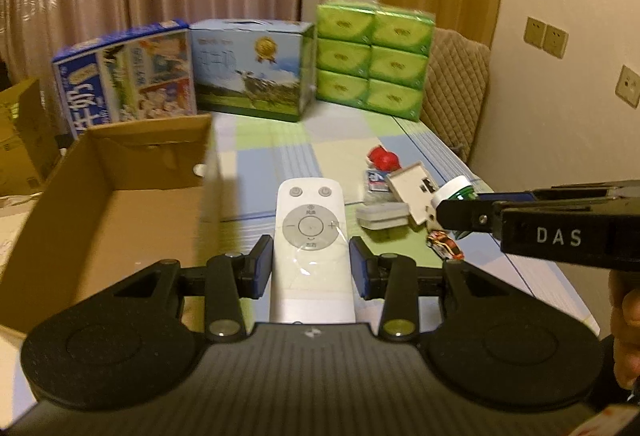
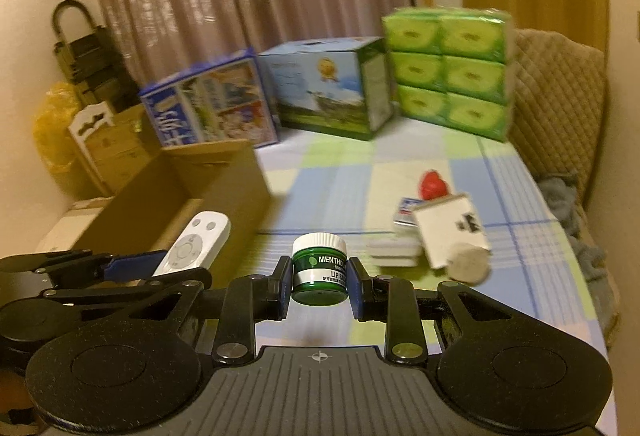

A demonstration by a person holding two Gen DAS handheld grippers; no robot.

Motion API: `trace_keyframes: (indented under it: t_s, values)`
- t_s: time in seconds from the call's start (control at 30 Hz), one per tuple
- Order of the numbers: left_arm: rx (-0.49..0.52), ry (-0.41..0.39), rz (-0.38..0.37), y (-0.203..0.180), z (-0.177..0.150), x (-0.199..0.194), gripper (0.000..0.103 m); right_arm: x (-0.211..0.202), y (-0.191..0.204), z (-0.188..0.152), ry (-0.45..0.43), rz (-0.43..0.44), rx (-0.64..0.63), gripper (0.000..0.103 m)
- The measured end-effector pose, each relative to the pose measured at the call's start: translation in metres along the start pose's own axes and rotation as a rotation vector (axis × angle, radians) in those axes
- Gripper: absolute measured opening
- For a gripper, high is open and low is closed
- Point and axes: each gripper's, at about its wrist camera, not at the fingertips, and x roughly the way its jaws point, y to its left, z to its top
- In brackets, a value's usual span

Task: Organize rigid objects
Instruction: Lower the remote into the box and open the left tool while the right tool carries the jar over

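My left gripper [image 1: 312,266] is shut on a white remote control [image 1: 311,232] and holds it above the checked tablecloth, just right of an open cardboard box [image 1: 120,176]. My right gripper [image 2: 319,286] is shut on a small green lip-balm jar [image 2: 319,268] with a white lid. In the left wrist view the right gripper [image 1: 448,212] reaches in from the right with the jar [image 1: 454,190] at its tip. In the right wrist view the left gripper [image 2: 136,264] carries the remote [image 2: 194,244] in front of the cardboard box [image 2: 180,192].
Loose items lie on the table at the right: a red piece [image 1: 383,158], a white block [image 1: 416,190], a flat white case [image 1: 380,216], a toy car [image 1: 444,248], a round tan disc [image 2: 468,262]. Milk cartons [image 1: 128,76] and green tissue packs [image 1: 374,60] stand at the back.
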Motion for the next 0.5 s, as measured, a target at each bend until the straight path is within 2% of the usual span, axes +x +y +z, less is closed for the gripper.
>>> trace_keyframes:
  t_s: [0.23,0.5]
  values:
    - [-0.028,-0.022,0.090,0.058,0.005,-0.036,0.035,0.009,0.054,0.013,-0.002,0.094,-0.049,0.025]
    - [-0.044,-0.008,0.194,0.128,0.005,-0.054,0.035,0.046,0.111,0.025,0.047,0.190,-0.082,0.025]
